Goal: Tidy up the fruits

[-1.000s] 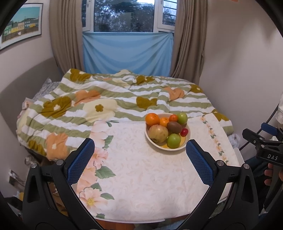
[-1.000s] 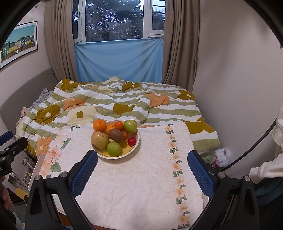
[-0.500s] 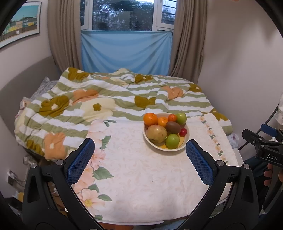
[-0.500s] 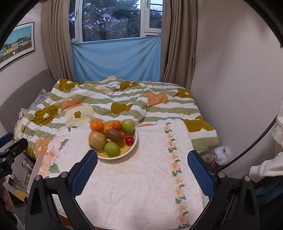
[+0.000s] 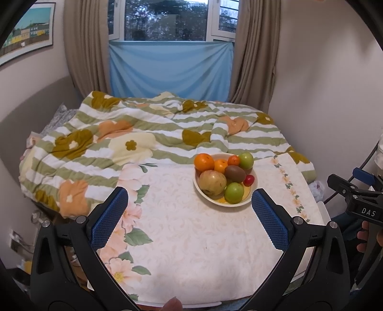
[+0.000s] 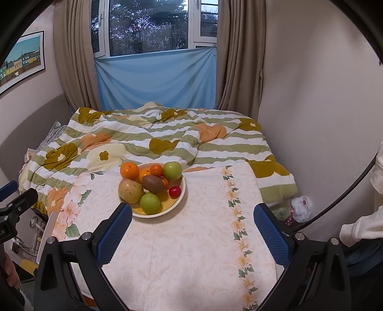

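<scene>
A cream bowl (image 5: 254, 191) (image 6: 178, 203) of fruit sits on a table with a floral cloth (image 5: 191, 229) (image 6: 196, 239). In it lie a big orange (image 5: 204, 162) (image 6: 129, 170), smaller oranges, two green apples (image 5: 234, 192) (image 6: 150, 203), a yellowish apple (image 5: 212, 182) (image 6: 130, 190), a kiwi (image 5: 235, 173) (image 6: 152, 183) and a small red fruit (image 5: 249, 180) (image 6: 175, 191). My left gripper (image 5: 189, 195) hangs open above the near table, short of the bowl. My right gripper (image 6: 192, 210) is open too, its left finger just in front of the bowl. Neither holds anything.
A bed with a striped flowered quilt (image 5: 148, 134) (image 6: 167, 136) lies right behind the table. Walls stand left and right, a curtained window (image 5: 167, 21) at the back. A white plastic bag (image 6: 301, 208) lies on the floor at right. A sleeve (image 6: 359, 229) shows at the right edge.
Both grippers have tilted slightly, so the bowl sits a little higher in the views. The fruit has not moved and both grippers stay open.
</scene>
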A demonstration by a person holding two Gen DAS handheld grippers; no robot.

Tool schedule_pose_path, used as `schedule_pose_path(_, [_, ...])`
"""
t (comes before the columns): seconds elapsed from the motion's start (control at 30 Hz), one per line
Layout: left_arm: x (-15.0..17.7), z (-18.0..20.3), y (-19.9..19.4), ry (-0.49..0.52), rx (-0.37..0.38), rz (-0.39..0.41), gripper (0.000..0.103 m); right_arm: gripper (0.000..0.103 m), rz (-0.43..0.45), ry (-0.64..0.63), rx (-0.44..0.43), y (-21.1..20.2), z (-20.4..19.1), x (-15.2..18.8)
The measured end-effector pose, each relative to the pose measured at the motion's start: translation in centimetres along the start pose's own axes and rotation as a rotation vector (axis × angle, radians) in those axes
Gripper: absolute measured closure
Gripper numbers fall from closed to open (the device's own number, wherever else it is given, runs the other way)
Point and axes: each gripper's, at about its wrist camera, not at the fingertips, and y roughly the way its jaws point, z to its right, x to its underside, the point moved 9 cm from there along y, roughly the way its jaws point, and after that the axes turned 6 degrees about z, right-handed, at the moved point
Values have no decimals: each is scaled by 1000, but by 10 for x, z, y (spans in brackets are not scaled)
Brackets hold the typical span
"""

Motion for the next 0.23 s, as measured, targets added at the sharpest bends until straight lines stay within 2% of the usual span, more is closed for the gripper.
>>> schedule_pose_path(0.23, [1, -6, 9, -3, -35, -14, 0, 2, -10, 1, -1, 1, 0, 2])
